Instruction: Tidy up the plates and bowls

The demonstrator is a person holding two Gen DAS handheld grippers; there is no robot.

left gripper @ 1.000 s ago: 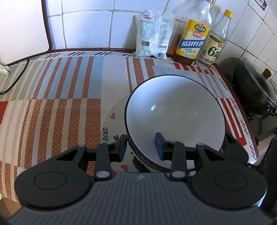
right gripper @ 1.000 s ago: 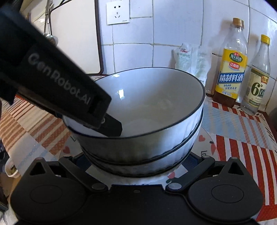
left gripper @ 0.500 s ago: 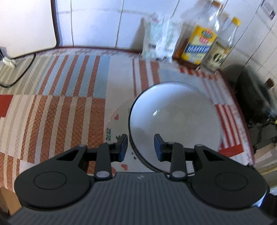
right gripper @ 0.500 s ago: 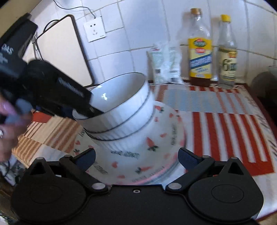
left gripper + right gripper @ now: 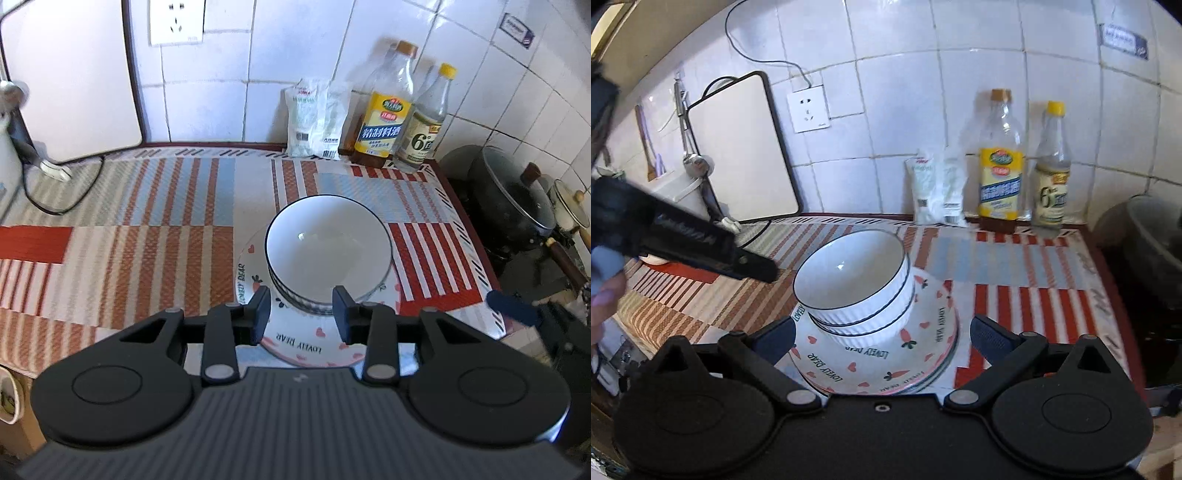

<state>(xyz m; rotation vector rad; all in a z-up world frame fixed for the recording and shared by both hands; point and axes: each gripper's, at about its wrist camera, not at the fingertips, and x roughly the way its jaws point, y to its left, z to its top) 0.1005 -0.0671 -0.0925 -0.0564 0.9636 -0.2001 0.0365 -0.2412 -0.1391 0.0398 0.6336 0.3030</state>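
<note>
Figure. A stack of white ribbed ceramic bowls with thin dark rims [image 5: 855, 286] sits nested on a stack of shallow white plates printed with hearts, carrots and the words "LOVELY BEAR" [image 5: 886, 356], which rests on a striped red, orange and blue woven mat [image 5: 155, 236] covering the counter. The bowls sit toward one side of the plates rather than centred.

The left gripper [image 5: 301, 314] hangs above the near edge of the pile; its jaws are part-way apart and opening, with nothing between them. The right gripper [image 5: 882, 338] stands wide apart on the near side of the plates, its blue pads clear of the rim and grasping nothing.

By the tiled wall stand a clear glass bottle with a yellow label [image 5: 386, 110], a smaller clear bottle with a yellow cap [image 5: 424, 122] and two white plastic packets [image 5: 314, 118]. A dark lidded pot [image 5: 509, 199] sits beyond the counter's right edge.

Risks, as judged: the off-centre bowls could slide or tip if either gripper nudges the plates; the plates lie near the counter's front edge, so a push toward it could send the pile over.
</note>
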